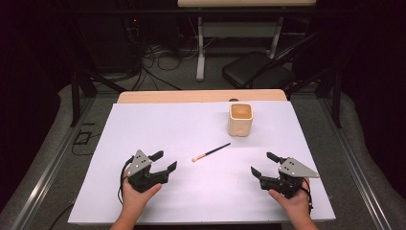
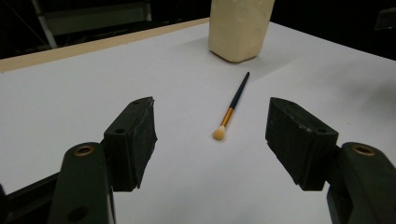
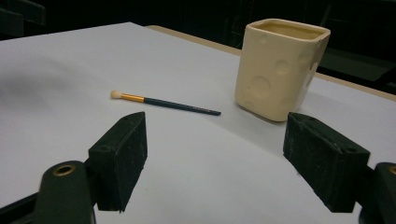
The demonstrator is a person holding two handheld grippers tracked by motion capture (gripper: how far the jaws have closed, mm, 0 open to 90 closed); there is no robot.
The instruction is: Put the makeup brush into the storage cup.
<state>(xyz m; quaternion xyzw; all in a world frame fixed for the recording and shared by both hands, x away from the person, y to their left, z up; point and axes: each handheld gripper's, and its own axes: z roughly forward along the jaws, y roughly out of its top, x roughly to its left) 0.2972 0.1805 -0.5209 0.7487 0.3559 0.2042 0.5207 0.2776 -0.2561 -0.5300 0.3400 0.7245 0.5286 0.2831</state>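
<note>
Pre-grasp stage — nothing picked up yet. Left tool (image 1: 164,161) sits low on the near left of the white-covered table (image 1: 158,129), jaws wide apart, nothing between them. Right tool (image 1: 264,163) mirrors it on the near right, jaws also spread and empty.

The thin dark-handled brush with a gold ferrule and pale foam tip (image 1: 211,152) lies flat on the table roughly midway between the two tools, well apart from both. Its pale tip points toward the left tool, its handle end angles toward the cream ceramic square cup with round dimples (image 1: 240,119), which stands upright farther back, close to the handle end but not touching it.

My read: likely job is brush into cup. The next move calls for one tool to come in low over the handle, jaws square across it, then close. The handle is thin and flat on the surface, so the pads have to get right down to the table — easy to miss or roll it.

Hard to make out: the cup's inside is barely visible in the high view, contents unclear. In the left gripper view the cup's top is cut off by the frame edge. Room behind the table is dark.
</note>
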